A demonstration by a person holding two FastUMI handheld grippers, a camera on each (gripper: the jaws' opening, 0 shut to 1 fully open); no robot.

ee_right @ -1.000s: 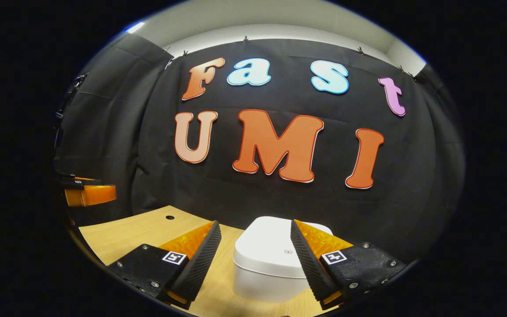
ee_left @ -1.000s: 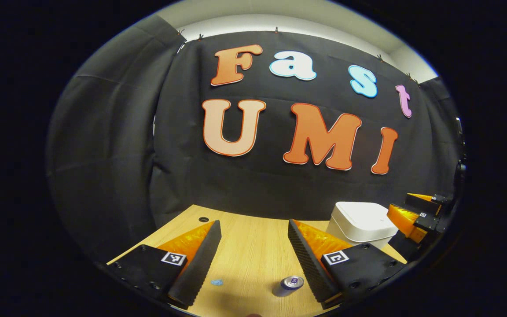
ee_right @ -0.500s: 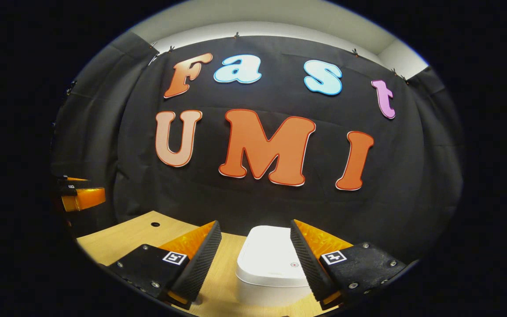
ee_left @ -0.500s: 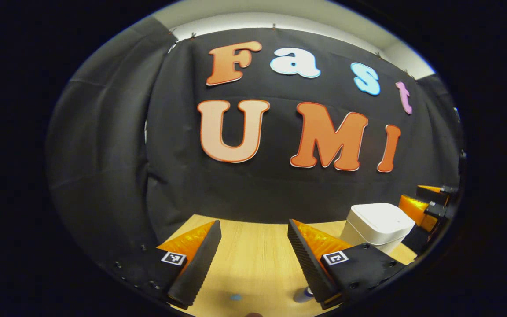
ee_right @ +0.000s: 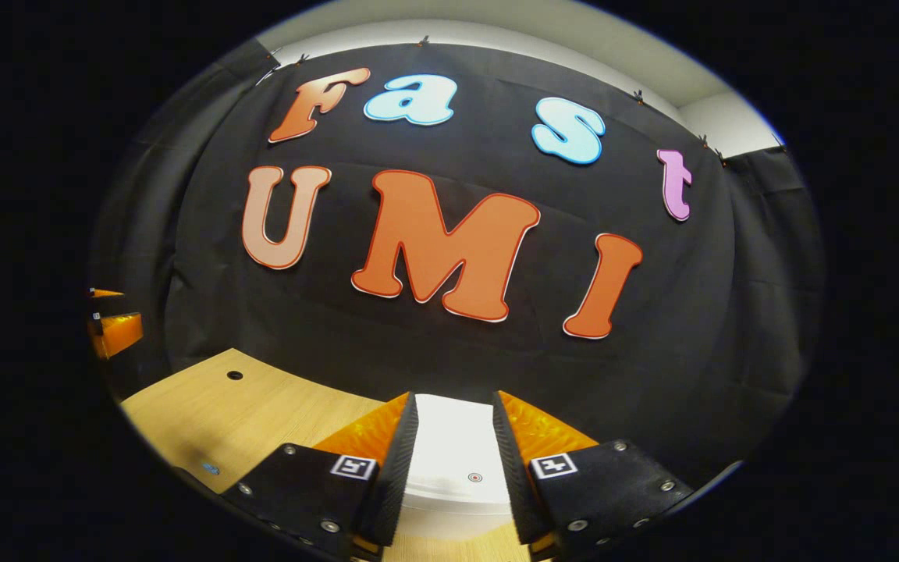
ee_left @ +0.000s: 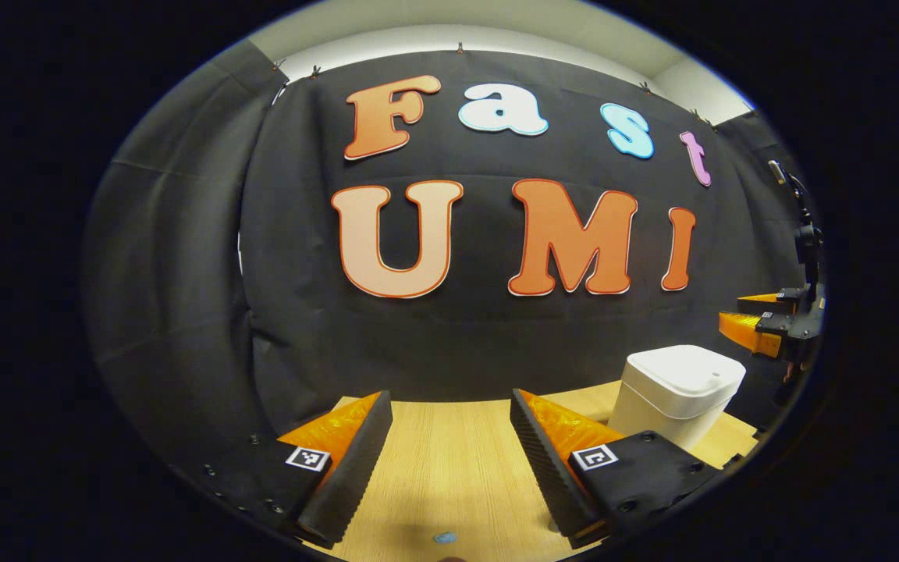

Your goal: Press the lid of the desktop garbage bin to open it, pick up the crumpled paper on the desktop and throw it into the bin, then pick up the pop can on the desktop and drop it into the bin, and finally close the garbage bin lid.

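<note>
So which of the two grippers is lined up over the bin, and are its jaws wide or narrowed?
The right gripper: the bin's closed white lid sits between its narrowed jaws. The left gripper, jaws wide, faces bare table, bin off to its right.

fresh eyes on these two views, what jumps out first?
The white garbage bin, lid down, sits dead ahead between the fingers of the right tongs, which hover narrowed above it in the right gripper view. In the left gripper view the left tongs gape wide over the bare wooden desktop, with the bin off to the right and a small blue speck near the bottom edge.
</note>
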